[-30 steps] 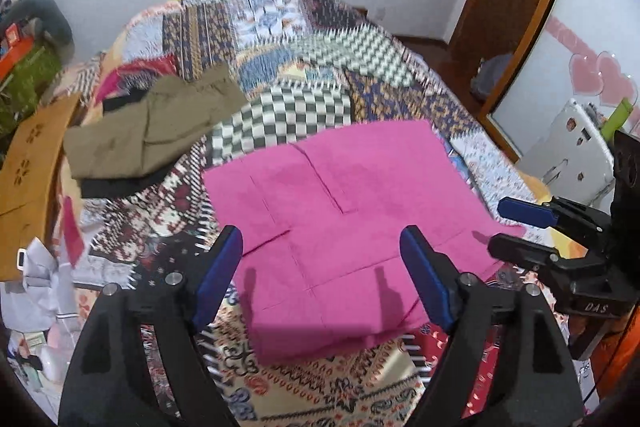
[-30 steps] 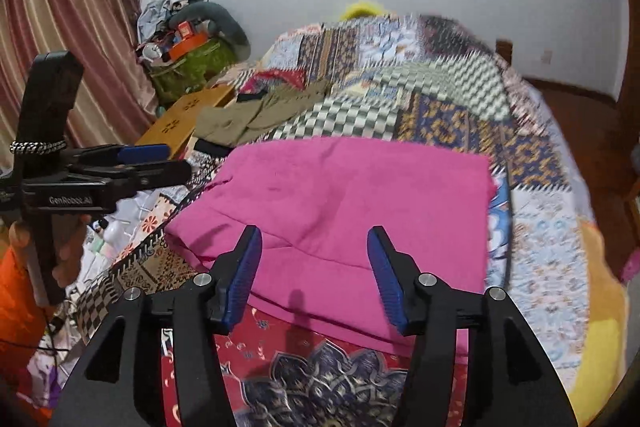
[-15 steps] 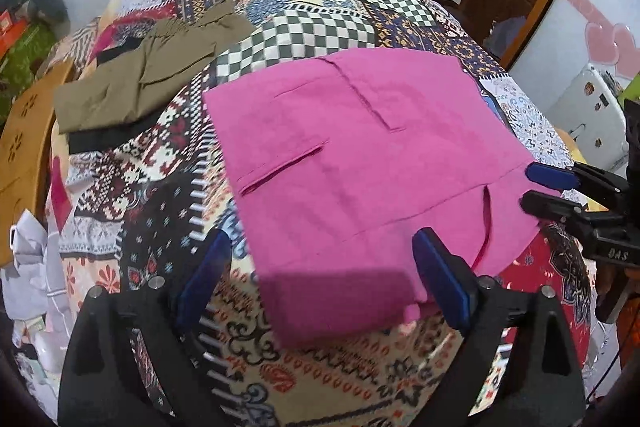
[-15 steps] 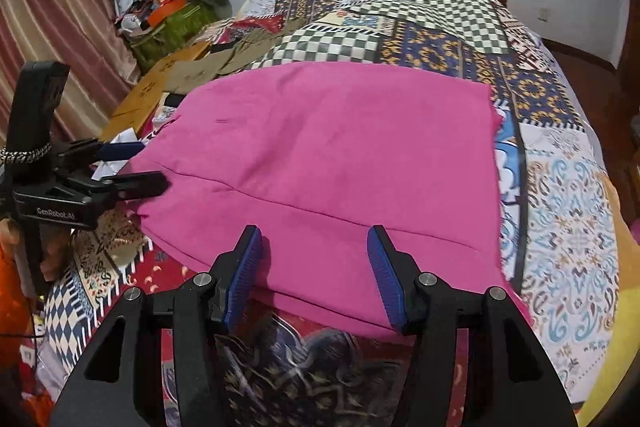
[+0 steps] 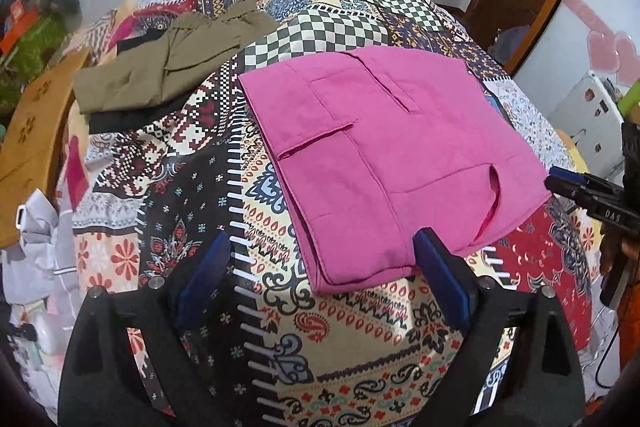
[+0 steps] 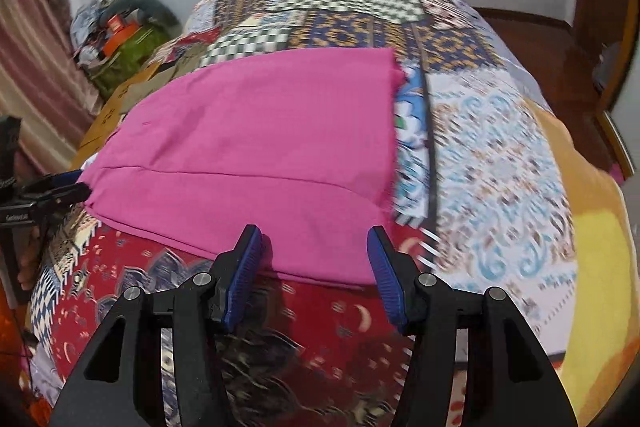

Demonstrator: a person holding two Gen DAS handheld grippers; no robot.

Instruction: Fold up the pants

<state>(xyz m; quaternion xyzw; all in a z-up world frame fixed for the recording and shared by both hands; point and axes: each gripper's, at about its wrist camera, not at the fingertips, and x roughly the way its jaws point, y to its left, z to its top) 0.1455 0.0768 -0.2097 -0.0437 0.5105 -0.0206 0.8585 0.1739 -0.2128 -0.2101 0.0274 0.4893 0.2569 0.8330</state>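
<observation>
patchwork bedspread (image 5: pixel 192 211) under flat pink pants (image 5: pixel 384 155), left gripper (image 5: pixel 320 279) and right gripper (image 6: pixel 314 263) agape, empty, at its near edge

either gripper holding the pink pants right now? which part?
Nothing held. Left gripper and right gripper are both open, poised at the near edge of the pink pants, which lie flat on the quilt.

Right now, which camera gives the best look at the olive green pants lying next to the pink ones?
The left wrist view: the olive green pants lie folded and unobstructed on the bedspread, left of the pink pants. In the right wrist view only a blurred olive sliver shows beyond the pink pants' far edge.
</observation>
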